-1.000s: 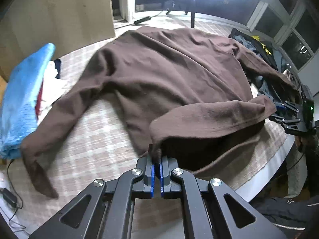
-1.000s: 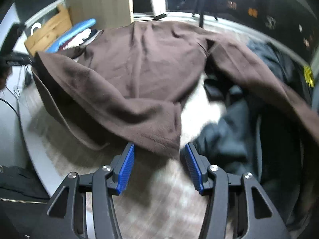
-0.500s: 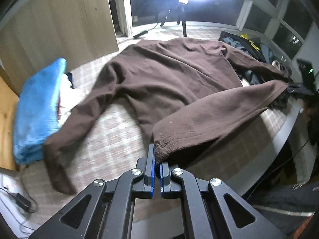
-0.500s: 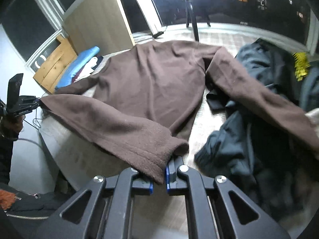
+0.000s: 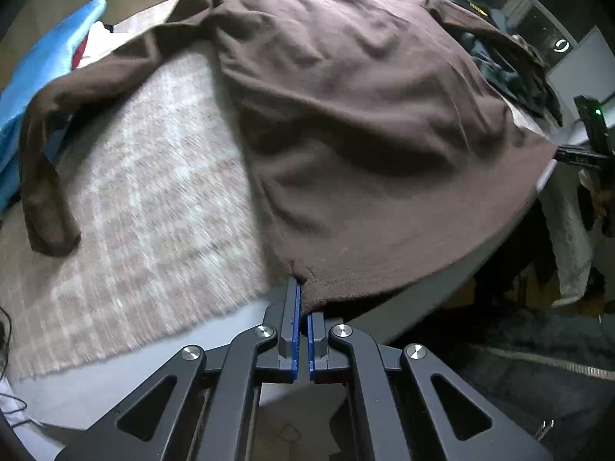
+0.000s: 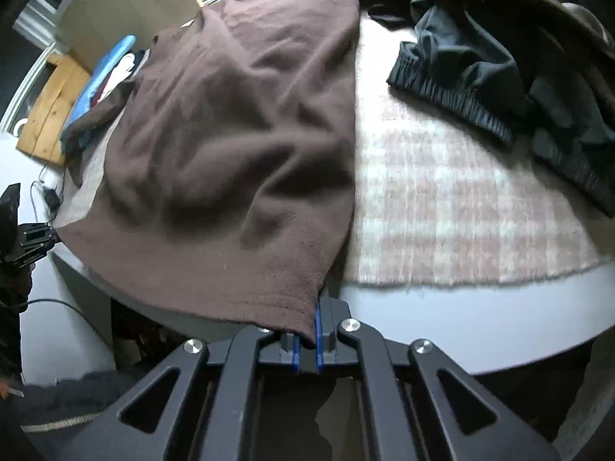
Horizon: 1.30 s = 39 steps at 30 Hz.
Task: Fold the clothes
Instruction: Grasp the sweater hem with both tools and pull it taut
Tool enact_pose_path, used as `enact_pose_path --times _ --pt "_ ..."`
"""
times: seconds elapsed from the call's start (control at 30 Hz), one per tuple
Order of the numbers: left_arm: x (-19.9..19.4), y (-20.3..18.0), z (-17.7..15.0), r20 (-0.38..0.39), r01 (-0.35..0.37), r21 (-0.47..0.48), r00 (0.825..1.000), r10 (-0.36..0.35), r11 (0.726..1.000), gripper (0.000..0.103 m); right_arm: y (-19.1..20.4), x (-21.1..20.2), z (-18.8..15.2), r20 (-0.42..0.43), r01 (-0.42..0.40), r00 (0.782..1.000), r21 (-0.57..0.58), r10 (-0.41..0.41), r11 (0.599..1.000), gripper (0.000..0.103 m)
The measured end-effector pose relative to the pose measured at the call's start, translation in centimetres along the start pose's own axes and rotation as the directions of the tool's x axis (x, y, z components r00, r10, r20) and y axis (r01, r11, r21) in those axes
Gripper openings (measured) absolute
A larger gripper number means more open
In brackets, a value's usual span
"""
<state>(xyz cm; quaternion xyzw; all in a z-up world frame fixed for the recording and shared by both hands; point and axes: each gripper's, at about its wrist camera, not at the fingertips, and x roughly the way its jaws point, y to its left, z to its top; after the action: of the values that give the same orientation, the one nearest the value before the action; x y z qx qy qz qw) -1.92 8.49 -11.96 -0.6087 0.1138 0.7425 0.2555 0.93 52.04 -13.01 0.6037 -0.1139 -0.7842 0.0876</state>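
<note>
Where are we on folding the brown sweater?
Done: brown sweater spread face-flat on the plaid cloth. In hand: left gripper and right gripper each clamp a hem corner, pulled off the table edge. Left: sleeves and body unfolded; dark garment untouched.

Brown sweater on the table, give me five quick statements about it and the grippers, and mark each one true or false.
1. The left gripper is shut on a hem corner of the brown sweater. True.
2. The right gripper is open and holds nothing. False: it is shut on the sweater's other hem corner.
3. The sweater's hem reaches past the near edge of the table. True.
4. A dark garment with a ribbed elastic band lies on the plaid cloth, on the sweater's right in the right wrist view. True.
5. Both sleeves are folded across the sweater's body. False: in the left wrist view one sleeve trails out to the left, toward a blue bundle.
</note>
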Motion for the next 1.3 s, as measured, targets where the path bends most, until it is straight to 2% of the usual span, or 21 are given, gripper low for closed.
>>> enact_pose_path --times 0.03,0.1,0.17,0.27,0.3,0.33,0.37,0.4,0.43,0.47,0.53,0.6,0.77,0.9,1.03,1.13,1.23,1.3 --pt "-0.6 0.4 0.8 0.016 0.001 0.002 1.000 -0.001 1.000 0.002 0.5 -0.8 0.8 0.015 0.009 1.000 -0.016 -0.009 1.000 0.005" --pt "-4.2 1.1 3.2 0.094 -0.043 0.031 0.995 0.040 0.999 0.002 2.3 -4.3 3.1 0.080 0.023 0.997 -0.065 -0.018 0.998 0.005" --pt "-10.0 1.4 6.1 0.218 -0.100 0.056 0.972 0.085 0.993 0.002 4.5 -9.5 5.7 0.174 0.022 0.985 -0.119 -0.001 0.993 0.005" --pt "-17.3 1.8 9.1 0.382 -0.172 0.060 0.914 0.137 0.983 0.002 7.2 -17.4 8.9 0.362 0.067 0.932 -0.166 -0.002 0.984 0.005" --pt "-17.7 2.0 9.2 0.384 -0.158 0.060 0.915 0.123 0.986 0.002 7.5 -18.6 9.3 0.393 0.068 0.920 -0.160 0.001 0.985 0.005" --pt "-17.6 2.1 9.0 0.372 -0.136 0.065 0.922 0.103 0.988 0.002 7.3 -17.2 9.0 0.344 0.048 0.939 -0.150 0.007 0.988 0.005" --pt "-15.8 2.1 8.0 0.313 -0.095 0.087 0.948 0.063 0.992 0.002 7.0 -15.6 8.5 0.286 0.035 0.958 -0.143 0.008 0.989 0.005" --pt "-13.6 2.1 7.0 0.255 -0.079 0.100 0.966 0.051 0.992 0.002 6.8 -12.9 7.6 0.201 0.047 0.979 -0.149 -0.017 0.988 0.004" --pt "-10.6 2.2 5.8 0.181 -0.065 0.099 0.982 0.046 0.993 0.002 6.5 -10.2 6.6 0.122 0.065 0.991 -0.151 -0.046 0.986 0.004" --pt "-7.8 2.4 4.6 0.112 -0.048 0.091 0.993 0.038 0.995 0.002 6.0 -7.6 5.3 0.052 0.058 0.997 -0.142 -0.051 0.988 0.004" --pt "-4.0 3.3 2.6 0.027 0.001 0.043 1.000 -0.002 0.999 0.002 5.0 -2.9 2.8 -0.078 0.043 0.996 -0.120 -0.053 0.992 0.004" --pt "-0.7 3.9 0.8 -0.046 0.041 0.003 0.998 -0.041 0.999 0.002 4.1 -1.0 1.5 -0.126 0.019 0.992 -0.087 -0.030 0.996 0.004" --pt "0.9 3.6 -0.9 -0.080 0.074 -0.002 0.994 -0.074 0.997 0.002 2.9 -0.6 0.4 -0.161 0.012 0.987 -0.048 -0.019 0.999 0.004" --pt "1.5 3.7 -0.5 -0.084 0.052 0.007 0.995 -0.052 0.999 0.002 2.3 -0.4 0.2 -0.158 0.016 0.987 -0.026 -0.020 1.000 0.004" --pt "3.0 3.0 -0.6 -0.094 -0.009 0.047 0.995 0.014 0.999 0.002 3.0 0.7 -0.7 -0.168 0.049 0.984 -0.047 -0.056 0.998 0.004" --pt "3.3 2.7 -0.8 -0.068 -0.030 0.035 0.997 0.032 0.999 0.007 3.3 0.9 -1.4 -0.158 0.065 0.985 -0.057 -0.073 0.996 0.005" --pt "3.0 2.8 -1.4 -0.010 -0.055 0.010 0.998 0.055 0.998 0.017 3.2 0.6 -1.9 -0.135 0.062 0.989 -0.044 -0.067 0.997 0.005" --pt "2.9 3.1 -1.9 0.030 -0.060 -0.031 0.998 0.061 0.998 0.019 3.0 0.5 -2.2 -0.126 0.060 0.990 -0.036 -0.064 0.998 0.005"
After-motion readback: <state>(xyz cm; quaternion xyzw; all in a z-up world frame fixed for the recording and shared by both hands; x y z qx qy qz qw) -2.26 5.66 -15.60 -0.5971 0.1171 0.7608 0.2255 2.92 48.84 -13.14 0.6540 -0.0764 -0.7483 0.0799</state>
